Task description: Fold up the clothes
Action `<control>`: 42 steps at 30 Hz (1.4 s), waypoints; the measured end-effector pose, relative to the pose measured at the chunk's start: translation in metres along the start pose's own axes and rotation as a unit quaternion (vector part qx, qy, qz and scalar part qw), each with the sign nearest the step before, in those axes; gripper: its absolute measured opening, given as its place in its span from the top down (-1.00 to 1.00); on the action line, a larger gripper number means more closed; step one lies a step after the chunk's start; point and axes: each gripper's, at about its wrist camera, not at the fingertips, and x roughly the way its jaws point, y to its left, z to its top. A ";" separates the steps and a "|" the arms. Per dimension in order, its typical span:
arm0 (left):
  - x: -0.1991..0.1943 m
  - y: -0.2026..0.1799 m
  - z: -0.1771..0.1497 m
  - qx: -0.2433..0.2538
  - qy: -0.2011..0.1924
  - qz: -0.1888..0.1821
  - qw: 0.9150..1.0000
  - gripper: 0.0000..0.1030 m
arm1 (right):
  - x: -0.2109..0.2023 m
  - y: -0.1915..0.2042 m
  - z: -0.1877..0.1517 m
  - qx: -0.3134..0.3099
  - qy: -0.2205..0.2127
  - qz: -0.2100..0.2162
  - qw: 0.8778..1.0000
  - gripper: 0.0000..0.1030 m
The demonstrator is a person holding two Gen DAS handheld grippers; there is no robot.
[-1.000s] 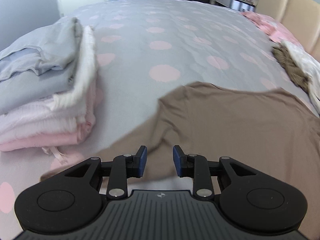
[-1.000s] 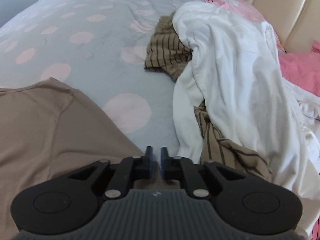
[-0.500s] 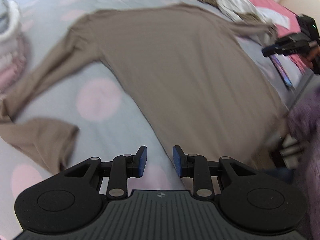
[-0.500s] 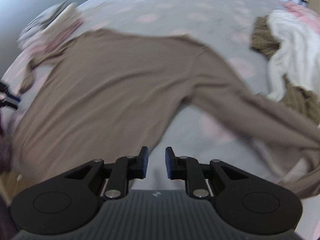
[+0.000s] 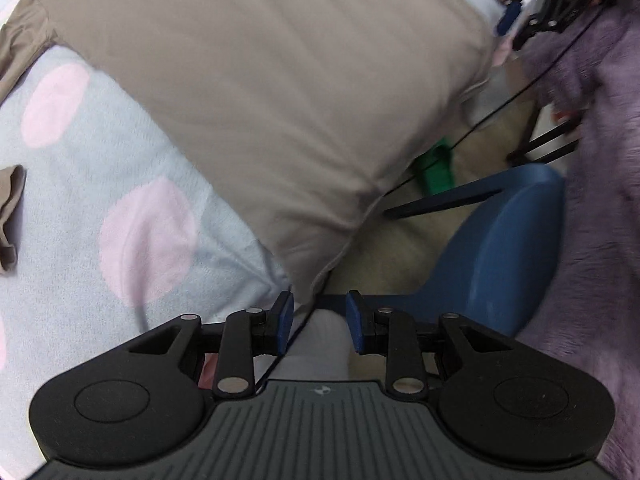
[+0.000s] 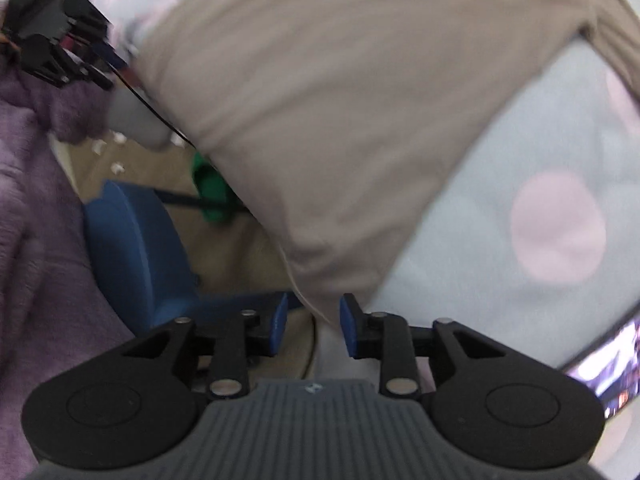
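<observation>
On the left we have the bed [image 5: 60,208], pale blue cover with pink dots, and a loose brown cuff [image 5: 10,216] lying on it near the frame edge. The brown shirt [image 5: 260,80] is spread flat over the bed, its bottom hem hanging just over the bed's near edge.

Left tool [image 5: 319,322]: points steeply down right at the shirt's lower corner. Jaws part open, nothing between the pads; the hem corner sits just ahead of them, not pinched. A pale sock or foot shows below the gap, hard to tell which.

Middle: blue chair [image 5: 500,240] and a green object [image 5: 434,168] on the floor below the bed edge, purple fleece [image 5: 600,160] of the person between the two tools.

Right tool [image 6: 313,324]: same pose at the other hem corner. Jaws are opening, nothing clamped; the fabric's corner tip hangs just in front of the gap. A bright screen [image 6: 604,364] shows at far right.

Step, as we read it: lining up on both hem corners to start the first fold. Next move calls for easing each tool forward so a corner goes between the pads, closing on both, then lifting the hem together and carrying it up toward the shoulders. Risk: grabbing bed cover along with the shirt.
</observation>
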 end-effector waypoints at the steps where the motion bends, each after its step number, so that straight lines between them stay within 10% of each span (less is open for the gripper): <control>1: 0.003 -0.001 0.001 -0.002 0.000 0.004 1.000 0.49 | 0.004 -0.002 -0.002 0.006 0.007 -0.006 1.000 0.34; 8: 0.017 -0.006 0.011 0.005 -0.013 0.003 1.000 0.53 | 0.018 -0.008 -0.007 0.035 -0.004 0.003 0.999 0.35; 11: 0.014 -0.002 0.010 -0.006 -0.014 0.001 1.000 0.97 | 0.018 -0.007 -0.005 0.039 -0.002 0.012 0.999 0.97; 26: 0.005 0.024 0.007 -0.066 0.051 -0.018 0.996 0.83 | 0.021 -0.016 -0.006 0.047 0.076 0.009 0.996 0.80; 32: -0.048 0.044 0.019 -0.081 -0.036 -0.026 0.996 0.48 | -0.037 -0.035 -0.006 0.065 -0.005 -0.041 0.997 0.55; 37: -0.080 0.060 0.047 -0.096 -0.094 0.015 0.991 0.40 | -0.098 -0.082 -0.017 0.162 -0.093 -0.121 0.975 0.52; 42: -0.100 0.070 0.071 -0.124 -0.154 0.044 0.979 0.34 | -0.146 -0.127 -0.047 0.265 -0.177 -0.208 0.925 0.51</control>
